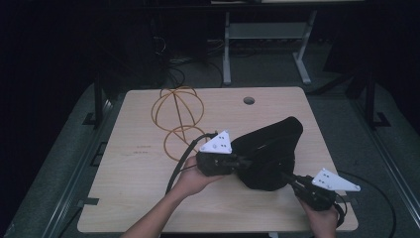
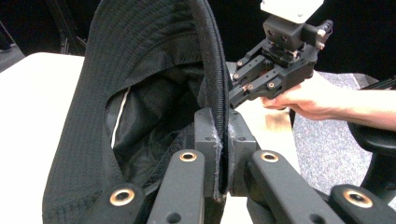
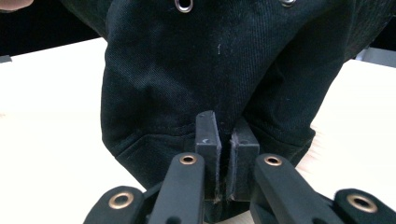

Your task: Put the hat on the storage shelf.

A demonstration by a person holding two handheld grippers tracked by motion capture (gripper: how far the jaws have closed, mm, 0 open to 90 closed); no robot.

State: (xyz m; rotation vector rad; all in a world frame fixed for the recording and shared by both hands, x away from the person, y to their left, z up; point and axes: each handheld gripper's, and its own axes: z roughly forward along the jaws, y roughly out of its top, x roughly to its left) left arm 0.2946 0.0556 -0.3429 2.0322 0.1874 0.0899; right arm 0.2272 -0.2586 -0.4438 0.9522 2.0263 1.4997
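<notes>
A black cap [image 1: 270,148] rests on the wooden table [image 1: 143,198], its opening turned toward my left gripper. My left gripper [image 1: 242,161] comes in from the left and is shut on the cap's stitched rim [image 2: 215,70], which runs up between its pads [image 2: 208,135]. The cap's dark lining [image 2: 144,121] shows inside. My right gripper [image 1: 286,176] reaches in from the lower right and is shut on the cap's lower fabric edge [image 3: 210,60]. In the left gripper view, the right gripper [image 2: 232,98] meets the rim from the far side. Metal eyelets [image 3: 183,4] dot the crown.
Orange wire hoops [image 1: 178,121] lie on the table's far left, behind my left hand. A round cable hole [image 1: 249,100] sits near the far edge. A grey desk frame [image 1: 228,49] stands on the floor beyond. Black cables trail from both grippers.
</notes>
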